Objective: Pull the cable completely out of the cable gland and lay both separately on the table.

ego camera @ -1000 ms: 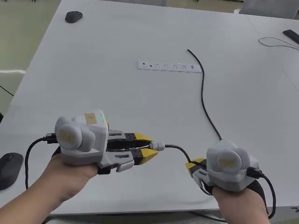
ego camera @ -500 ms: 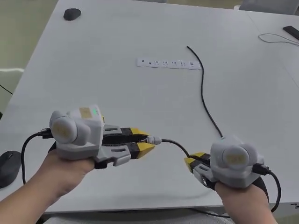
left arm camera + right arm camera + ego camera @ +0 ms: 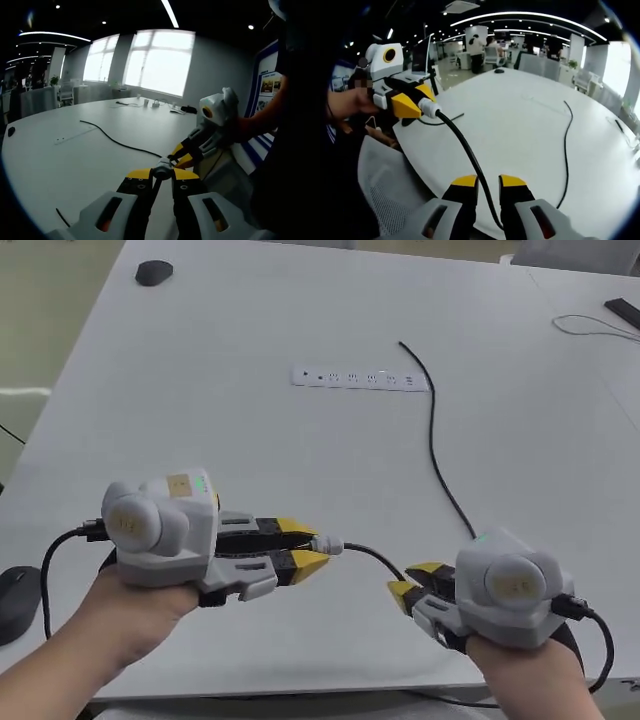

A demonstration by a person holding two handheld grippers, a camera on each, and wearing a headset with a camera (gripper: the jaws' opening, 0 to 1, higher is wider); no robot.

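Observation:
A small grey-white cable gland (image 3: 328, 544) sits between the yellow tips of my left gripper (image 3: 315, 550), which is shut on it just above the table's front part. A black cable (image 3: 435, 460) leaves the gland, curves down to my right gripper (image 3: 405, 580), and runs on across the table to the far middle. The right gripper is shut on the cable a short way from the gland. In the left gripper view the gland (image 3: 161, 167) is pinched at the jaw tips. In the right gripper view the cable (image 3: 460, 137) passes between the jaws up to the gland (image 3: 427, 107).
A white power strip (image 3: 360, 377) lies in the middle of the grey table (image 3: 200, 390). One dark mouse (image 3: 153, 272) rests at the far left, another (image 3: 15, 600) at the near left edge. A thin wire (image 3: 590, 335) lies far right. The table's front edge runs just below both grippers.
The left gripper with the gland has drifted slightly left and up. The right gripper has barely moved and still has the cable.

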